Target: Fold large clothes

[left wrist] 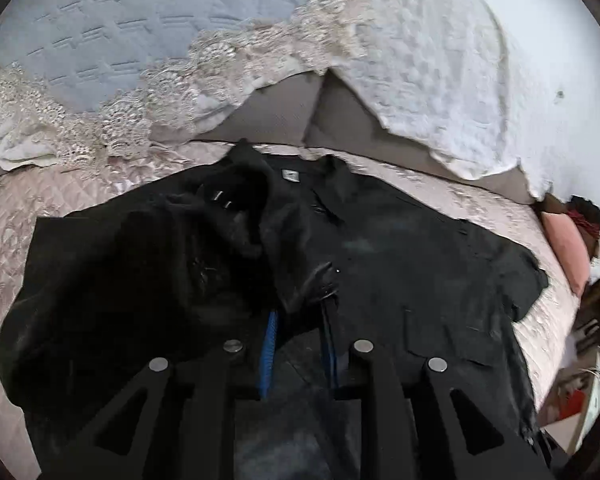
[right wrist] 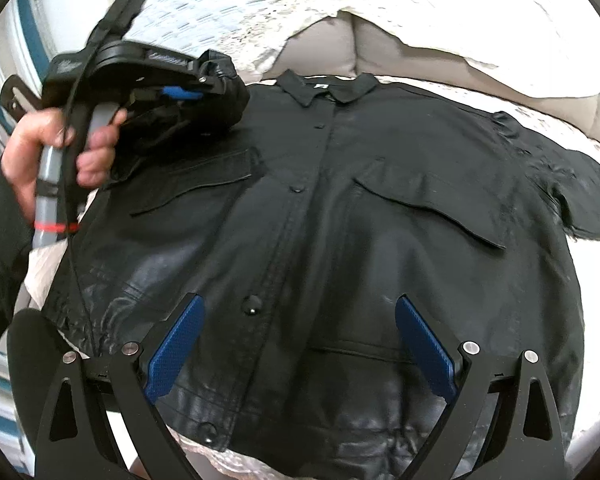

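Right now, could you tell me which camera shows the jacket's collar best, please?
The right wrist view: the collar lies flat and unobstructed at the top of the black jacket, label visible. In the left wrist view, the collar is partly hidden behind the bunched sleeve that the left tool is gripping.

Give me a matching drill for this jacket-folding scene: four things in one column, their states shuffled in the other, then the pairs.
Things:
1. left tongs
2. right tongs
3. jacket collar
4. jacket sleeve

States:
A. spread wide, holding nothing
B. lying out flat on the bedspread
C. shut on a bunched fold of the jacket
D. turned toward the pillows, white tag showing

Pairs: 1-C, 2-A, 3-D, 4-B
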A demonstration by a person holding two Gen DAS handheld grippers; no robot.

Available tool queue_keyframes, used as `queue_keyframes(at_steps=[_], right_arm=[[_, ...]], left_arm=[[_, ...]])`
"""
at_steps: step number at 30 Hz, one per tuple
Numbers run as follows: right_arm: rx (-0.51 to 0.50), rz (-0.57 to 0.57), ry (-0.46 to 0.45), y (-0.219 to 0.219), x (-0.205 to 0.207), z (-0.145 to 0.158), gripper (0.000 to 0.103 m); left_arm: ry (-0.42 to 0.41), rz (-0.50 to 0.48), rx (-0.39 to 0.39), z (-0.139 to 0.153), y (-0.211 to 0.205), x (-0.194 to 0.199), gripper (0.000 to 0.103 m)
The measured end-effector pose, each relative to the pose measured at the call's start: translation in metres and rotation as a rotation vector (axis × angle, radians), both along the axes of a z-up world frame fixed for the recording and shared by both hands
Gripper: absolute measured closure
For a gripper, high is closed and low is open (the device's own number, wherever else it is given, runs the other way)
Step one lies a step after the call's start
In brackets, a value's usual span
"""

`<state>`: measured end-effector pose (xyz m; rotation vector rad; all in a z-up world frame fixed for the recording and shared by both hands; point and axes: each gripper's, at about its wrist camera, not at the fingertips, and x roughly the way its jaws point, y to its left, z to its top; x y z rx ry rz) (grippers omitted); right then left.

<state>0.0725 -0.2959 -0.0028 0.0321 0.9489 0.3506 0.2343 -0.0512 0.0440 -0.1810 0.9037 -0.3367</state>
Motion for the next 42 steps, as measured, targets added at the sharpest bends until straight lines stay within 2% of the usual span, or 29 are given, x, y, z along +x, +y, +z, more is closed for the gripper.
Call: queue_keyframes(at_steps=[1, 3, 4, 7, 11, 14, 17, 19, 21, 25, 27, 28, 30, 34, 37, 38, 41, 42], right_arm=[[0.004, -0.005, 0.003, -0.002, 0.001, 0.0, 0.007], [0.013, -0.008, 0.009, -0.003, 0.004, -0.001, 0.007], [0.019, -0.007, 0.011, -0.002, 0.007, -0.001, 0.007], [0.036, 0.004, 0.002, 0.004, 0.012, 0.002, 0.007], [0.059, 0.03, -0.016, 0.019, 0.022, 0.01, 0.007], [0.076, 0.047, -0.032, 0.03, 0.038, 0.015, 0.007], [0.098, 0.049, -0.033, 0.04, 0.064, 0.016, 0.008], [0.152, 0.035, -0.017, 0.042, 0.091, 0.014, 0.014], [0.2, 0.002, 0.026, 0.041, 0.118, 0.007, 0.023], [0.27, -0.071, 0.158, 0.042, 0.177, -0.029, 0.028], [0.272, -0.076, 0.233, 0.047, 0.195, -0.049, 0.049], [0.254, -0.077, 0.268, 0.052, 0.202, -0.06, 0.053], [0.188, -0.062, 0.212, 0.058, 0.204, -0.051, 0.097], [0.229, -0.037, 0.072, 0.052, 0.212, -0.007, 0.097], [0.225, -0.038, 0.015, 0.05, 0.225, 0.005, 0.097], [0.203, -0.04, 0.022, 0.051, 0.231, 0.002, 0.097], [0.151, -0.054, 0.182, 0.051, 0.24, -0.033, 0.096], [0.14, -0.052, 0.16, 0.048, 0.232, -0.033, 0.095]], left_arm=[[-0.016, -0.008, -0.015, 0.007, 0.004, -0.009, 0.076], [-0.056, -0.019, -0.072, 0.02, 0.02, -0.023, 0.041], [-0.084, -0.013, -0.095, 0.029, 0.03, -0.03, 0.037], [-0.15, 0.041, -0.085, 0.049, 0.07, -0.047, 0.036], [-0.149, 0.153, -0.035, 0.048, 0.124, -0.056, 0.036], [-0.079, 0.216, -0.011, 0.025, 0.146, -0.05, 0.036], [-0.019, 0.214, 0.001, -0.001, 0.147, -0.04, 0.037], [-0.001, 0.189, 0.003, -0.013, 0.143, -0.033, 0.037], [0.009, 0.176, 0.015, -0.025, 0.14, -0.027, 0.037], [0.083, 0.155, 0.042, -0.056, 0.138, -0.019, 0.037], [0.112, 0.147, 0.083, -0.072, 0.135, -0.019, 0.037], [0.112, 0.141, 0.09, -0.075, 0.135, -0.02, 0.037], [0.094, 0.132, 0.105, -0.074, 0.135, -0.023, 0.037], [0.086, 0.145, 0.086, -0.068, 0.141, -0.021, 0.037], [0.09, 0.173, 0.096, -0.071, 0.141, -0.016, 0.037], [0.092, 0.175, 0.105, -0.073, 0.14, -0.015, 0.037], [0.095, 0.176, 0.115, -0.067, 0.139, -0.021, 0.037], [0.083, 0.175, 0.111, -0.061, 0.139, -0.026, 0.037]])
